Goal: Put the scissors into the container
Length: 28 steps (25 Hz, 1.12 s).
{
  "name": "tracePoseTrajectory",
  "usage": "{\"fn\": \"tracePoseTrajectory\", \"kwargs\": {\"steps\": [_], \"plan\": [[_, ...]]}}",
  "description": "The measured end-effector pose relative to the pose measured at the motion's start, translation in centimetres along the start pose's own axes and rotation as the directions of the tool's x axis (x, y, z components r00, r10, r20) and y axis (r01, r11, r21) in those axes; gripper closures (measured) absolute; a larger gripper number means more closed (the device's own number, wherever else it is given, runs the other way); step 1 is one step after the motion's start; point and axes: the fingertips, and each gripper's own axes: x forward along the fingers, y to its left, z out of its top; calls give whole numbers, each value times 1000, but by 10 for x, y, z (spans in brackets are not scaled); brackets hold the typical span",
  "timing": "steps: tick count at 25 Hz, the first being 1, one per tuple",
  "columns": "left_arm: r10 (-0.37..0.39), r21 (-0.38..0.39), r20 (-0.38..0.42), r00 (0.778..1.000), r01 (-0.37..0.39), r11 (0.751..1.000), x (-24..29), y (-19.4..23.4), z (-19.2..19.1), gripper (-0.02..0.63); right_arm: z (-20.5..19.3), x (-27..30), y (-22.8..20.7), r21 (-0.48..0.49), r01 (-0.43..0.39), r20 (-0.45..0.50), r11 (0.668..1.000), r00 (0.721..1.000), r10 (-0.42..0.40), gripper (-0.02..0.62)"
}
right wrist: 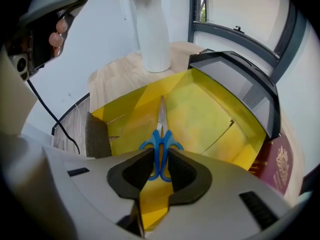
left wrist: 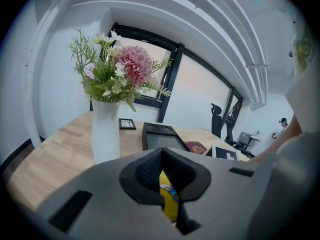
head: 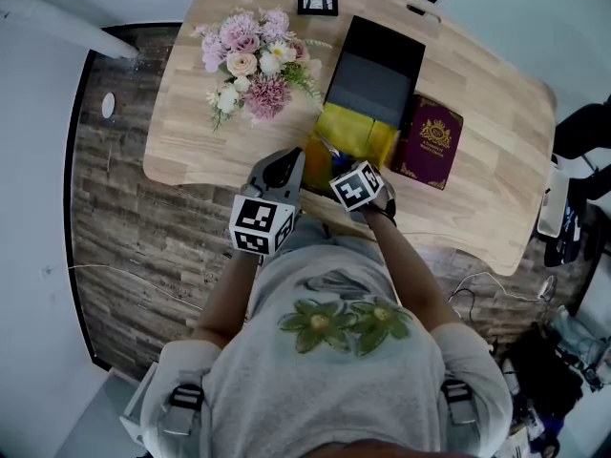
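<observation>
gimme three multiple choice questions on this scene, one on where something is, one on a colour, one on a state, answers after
1. Where does the maroon booklet lie?
A) on the table, to the right of the yellow container
B) inside the yellow container
C) on top of the scissors

2. What colour are the scissors' handles?
A) red
B) blue
C) green

3. What state is the right gripper in?
A) open and empty
B) shut with nothing between its jaws
C) shut on the scissors

Answers:
1 A: the head view shows it flat on the wood, to the right of the container.
2 B: the right gripper view shows two blue loops between the pads.
3 C: both pads press on the handles, with the blades pointing down into the container.
</observation>
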Motion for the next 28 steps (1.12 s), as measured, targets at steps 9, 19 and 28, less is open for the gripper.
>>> {"fn": "tracePoseTrajectory", "kwargs": {"steps": [9, 19, 28], "plan": [[-2, 3, 1, 1000, 2, 1000, 1, 0, 2, 601, -1, 2, 2, -11, -6, -24, 1000, 1000, 6, 494], [-10, 13, 6, 1000, 10, 1000, 1, -5, 3, 601, 1, -3, 3, -8, -8, 17, 1000, 1000, 8, 472], [-27, 28, 11, 1000, 26, 999, 0, -13, 5, 601, 10, -32, -4, 84, -2, 167, 996, 986, -12, 513]]}}
